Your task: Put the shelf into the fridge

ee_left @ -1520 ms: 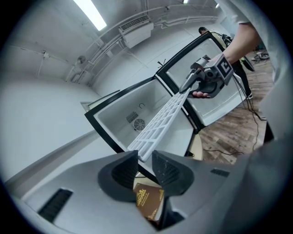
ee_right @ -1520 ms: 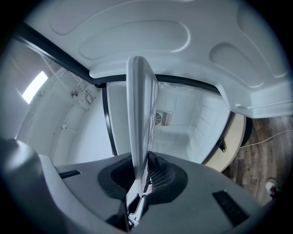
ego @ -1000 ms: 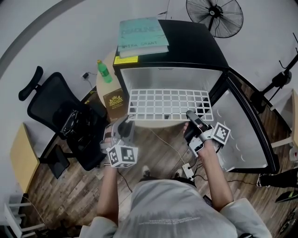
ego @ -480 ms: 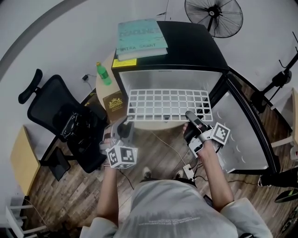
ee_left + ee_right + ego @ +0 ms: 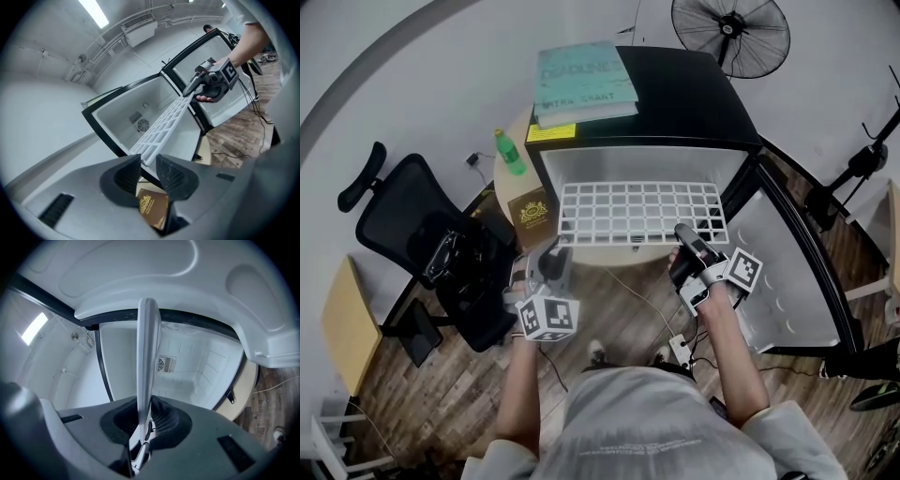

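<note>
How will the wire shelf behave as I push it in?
Probably stiff: the shelf lies flat between left gripper and right gripper, no sag. Likely light: open grid. Pinched only at the front, it might twist.

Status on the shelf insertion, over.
Left gripper and right gripper shut on shelf. Shelf partly inside open fridge. Nothing visible blocking it.

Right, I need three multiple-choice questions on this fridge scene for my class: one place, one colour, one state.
1. Where do the books lie? A on top of the fridge; B inside it; C under it.
2. What colour is the shelf? A black; B white; C green.
3. How is the fridge door? A shut; B removed; C open.
Answers: 1 A, they lie on its black top; 2 B, its wires are white; 3 C, it stands swung wide.
</note>
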`<state>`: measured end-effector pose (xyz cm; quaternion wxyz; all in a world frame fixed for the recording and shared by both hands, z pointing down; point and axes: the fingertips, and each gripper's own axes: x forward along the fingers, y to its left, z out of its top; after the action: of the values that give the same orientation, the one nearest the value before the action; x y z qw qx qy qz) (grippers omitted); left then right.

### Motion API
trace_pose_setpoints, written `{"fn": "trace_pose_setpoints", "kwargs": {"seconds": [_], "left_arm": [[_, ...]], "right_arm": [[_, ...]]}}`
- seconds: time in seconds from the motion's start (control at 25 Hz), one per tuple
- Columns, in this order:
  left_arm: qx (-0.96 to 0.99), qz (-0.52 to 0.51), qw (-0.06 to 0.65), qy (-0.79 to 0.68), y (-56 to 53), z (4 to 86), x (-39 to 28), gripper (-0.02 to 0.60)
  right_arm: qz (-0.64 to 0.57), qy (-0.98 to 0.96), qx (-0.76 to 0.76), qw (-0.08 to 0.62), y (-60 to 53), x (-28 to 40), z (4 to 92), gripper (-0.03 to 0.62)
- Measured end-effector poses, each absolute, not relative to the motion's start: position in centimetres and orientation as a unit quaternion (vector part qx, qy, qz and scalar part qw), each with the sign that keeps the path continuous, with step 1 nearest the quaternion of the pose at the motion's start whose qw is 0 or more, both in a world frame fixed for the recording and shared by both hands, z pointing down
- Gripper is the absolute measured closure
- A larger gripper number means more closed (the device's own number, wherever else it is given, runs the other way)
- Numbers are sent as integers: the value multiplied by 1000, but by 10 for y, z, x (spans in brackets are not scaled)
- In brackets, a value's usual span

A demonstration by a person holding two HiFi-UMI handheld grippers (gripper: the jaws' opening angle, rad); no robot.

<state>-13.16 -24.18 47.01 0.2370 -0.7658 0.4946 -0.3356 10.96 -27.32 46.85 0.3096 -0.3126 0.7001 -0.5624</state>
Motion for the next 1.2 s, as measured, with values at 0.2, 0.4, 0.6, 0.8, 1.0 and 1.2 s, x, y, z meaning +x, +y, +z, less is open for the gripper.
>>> {"fn": "trace_pose_setpoints", "kwargs": {"seconds": [0.2, 0.4, 0.6, 0.8, 1.0, 1.2], "left_arm": [[-767, -335, 237, 494, -248, 469, -130, 485], [-766, -336, 232, 496, -257, 467, -130, 485], [-766, -340, 223, 498, -264, 468, -129, 483], [-774, -339, 218, 489, -269, 474, -129, 474], [-770, -345, 220, 489, -273, 477, -130, 471], [-768, -350, 215, 492, -281, 478, -129, 471]], "right_arm": [[-563, 690, -330, 313, -283, 114, 470, 536], [-563, 687, -333, 317, -294, 113, 469, 536], [-568, 678, -337, 321, -302, 113, 472, 539], [-574, 674, -335, 321, -307, 113, 474, 542], [-578, 671, -336, 320, -312, 112, 476, 546], [-578, 669, -341, 319, -319, 112, 477, 547]]}}
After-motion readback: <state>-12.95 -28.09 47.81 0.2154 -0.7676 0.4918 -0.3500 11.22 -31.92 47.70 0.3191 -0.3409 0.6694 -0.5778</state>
